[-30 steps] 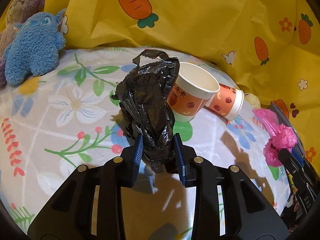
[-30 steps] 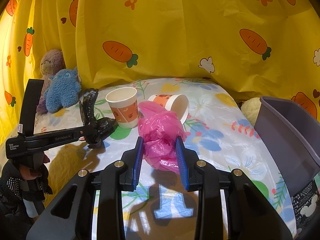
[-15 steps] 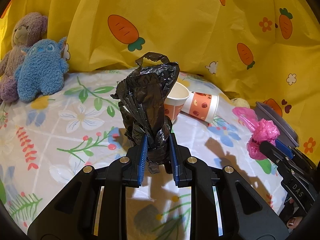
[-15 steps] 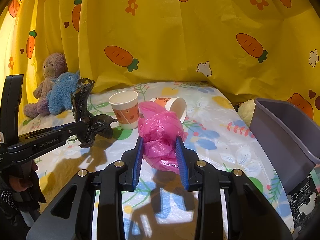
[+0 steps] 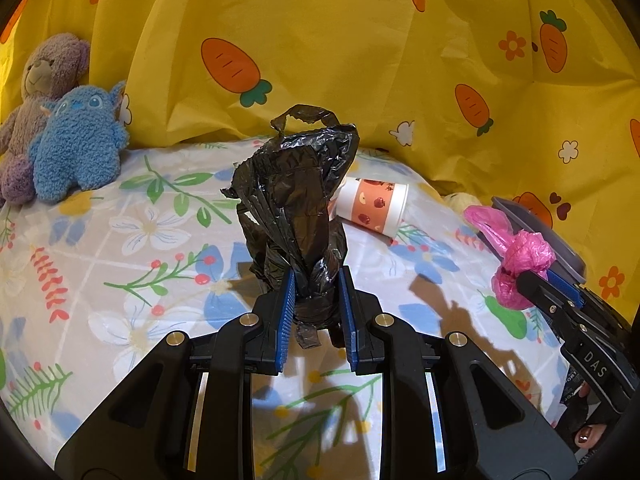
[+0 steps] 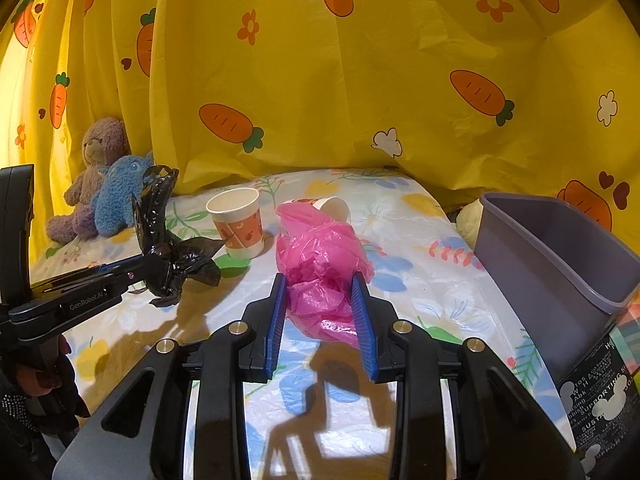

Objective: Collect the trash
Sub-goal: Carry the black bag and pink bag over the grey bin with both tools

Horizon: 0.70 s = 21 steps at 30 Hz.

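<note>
A yellow carrot-print curtain [image 6: 360, 80] backs a bench [image 6: 420, 280] under a floral cover. The left hand-held gripper [image 5: 316, 304] pinches a crumpled black bag [image 5: 296, 208], whose long axis stands upright above the jaws, clear of the bench. The right hand-held gripper [image 6: 320, 312] pinches a pink bag [image 6: 320, 256], bunched forward of its fingertips. The grey bin [image 6: 560, 256] lies to the right of the right hand-held gripper and near it, mouth tilted towards it; the left one is well apart from it. The pink bag probably goes in first. An upright paper cup [image 6: 238, 222] and a toppled cup [image 5: 372, 208] lie ahead.
</note>
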Tool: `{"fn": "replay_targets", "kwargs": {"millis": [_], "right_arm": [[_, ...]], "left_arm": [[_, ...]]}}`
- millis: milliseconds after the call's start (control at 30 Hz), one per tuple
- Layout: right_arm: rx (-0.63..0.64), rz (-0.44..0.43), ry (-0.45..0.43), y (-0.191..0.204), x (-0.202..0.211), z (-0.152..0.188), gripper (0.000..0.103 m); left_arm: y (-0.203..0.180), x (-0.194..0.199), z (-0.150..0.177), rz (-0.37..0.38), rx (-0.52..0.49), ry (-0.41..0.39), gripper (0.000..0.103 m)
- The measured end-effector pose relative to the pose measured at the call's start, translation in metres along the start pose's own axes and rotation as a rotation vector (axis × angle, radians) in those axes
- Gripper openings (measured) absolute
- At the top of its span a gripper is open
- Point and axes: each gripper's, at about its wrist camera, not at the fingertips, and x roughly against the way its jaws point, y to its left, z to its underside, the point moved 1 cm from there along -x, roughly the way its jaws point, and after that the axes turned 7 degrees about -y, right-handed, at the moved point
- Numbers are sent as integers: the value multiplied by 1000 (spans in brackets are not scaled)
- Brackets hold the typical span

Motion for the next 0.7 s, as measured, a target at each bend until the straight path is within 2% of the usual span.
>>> {"fn": "replay_targets", "kwargs": {"millis": [233, 700], "right_arm": [[-10, 14, -17, -11, 9, 0, 33], [-20, 38, -48, -30, 27, -4, 33]], "left_arm": [[-19, 5, -4, 22, -26, -25, 21], [-50, 14, -12, 113, -35, -46, 21]]}}
